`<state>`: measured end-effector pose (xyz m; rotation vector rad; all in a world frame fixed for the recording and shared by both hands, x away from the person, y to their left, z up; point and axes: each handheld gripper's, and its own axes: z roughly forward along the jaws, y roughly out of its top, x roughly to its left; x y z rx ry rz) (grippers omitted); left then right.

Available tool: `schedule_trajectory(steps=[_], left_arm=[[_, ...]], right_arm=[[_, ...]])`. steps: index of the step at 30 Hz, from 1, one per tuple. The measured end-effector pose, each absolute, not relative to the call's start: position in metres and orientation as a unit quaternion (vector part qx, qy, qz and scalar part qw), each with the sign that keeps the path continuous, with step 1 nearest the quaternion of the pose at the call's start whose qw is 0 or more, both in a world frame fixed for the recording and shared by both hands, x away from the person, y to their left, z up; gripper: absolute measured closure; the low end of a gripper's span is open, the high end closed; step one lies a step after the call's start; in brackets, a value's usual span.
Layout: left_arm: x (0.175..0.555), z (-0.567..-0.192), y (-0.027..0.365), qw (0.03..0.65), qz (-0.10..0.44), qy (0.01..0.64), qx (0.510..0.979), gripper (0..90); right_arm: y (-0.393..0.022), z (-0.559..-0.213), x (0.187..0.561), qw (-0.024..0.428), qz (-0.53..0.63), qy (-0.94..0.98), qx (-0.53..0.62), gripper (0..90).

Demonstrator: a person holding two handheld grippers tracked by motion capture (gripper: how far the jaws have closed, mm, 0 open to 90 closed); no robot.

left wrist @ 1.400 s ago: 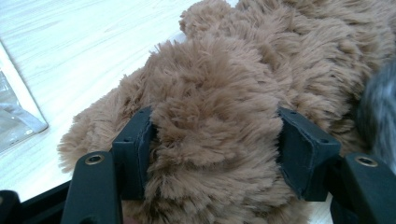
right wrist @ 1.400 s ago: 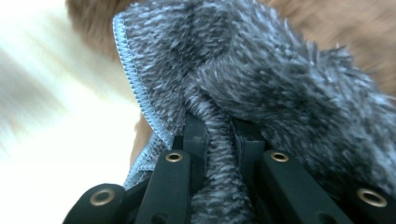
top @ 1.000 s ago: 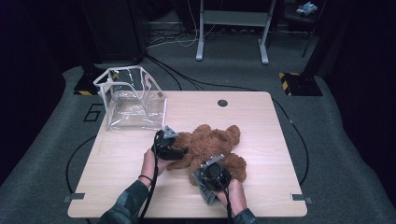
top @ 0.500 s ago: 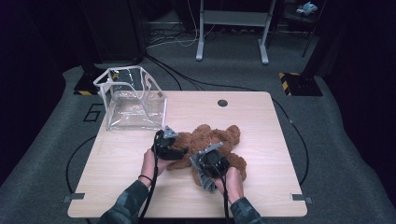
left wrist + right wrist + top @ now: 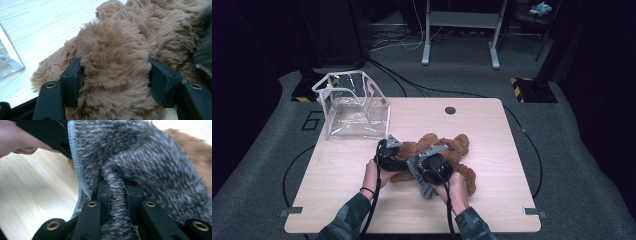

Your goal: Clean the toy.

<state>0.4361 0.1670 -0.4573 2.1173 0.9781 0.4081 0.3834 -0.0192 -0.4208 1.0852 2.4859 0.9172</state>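
Tabletop teddy bear half-hidden behind tools

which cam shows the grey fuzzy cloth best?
The right gripper view: the grey cloth spreads across the frame, a fold of it pinched between the right gripper, stitched edge visible. The left gripper view catches a blurred grey patch at its right edge. In the high view it lies mostly hidden under the gripper, over the brown teddy bear.
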Motion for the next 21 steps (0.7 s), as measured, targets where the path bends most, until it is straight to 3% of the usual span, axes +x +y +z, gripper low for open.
schedule_trajectory(steps=[5, 21], left_arm=[[0.436, -0.457, 0.168, 0.379, 0.156, 0.38, 0.829, 35.0], [0.437, -0.458, 0.17, 0.386, 0.142, 0.377, 0.83, 35.0]], right_arm=[[-0.015, -0.449, 0.394, 0.126, 0.289, 0.864, 0.392, 78.9], [-0.04, -0.471, 0.384, 0.136, 0.263, 0.86, 0.415, 79.5]])
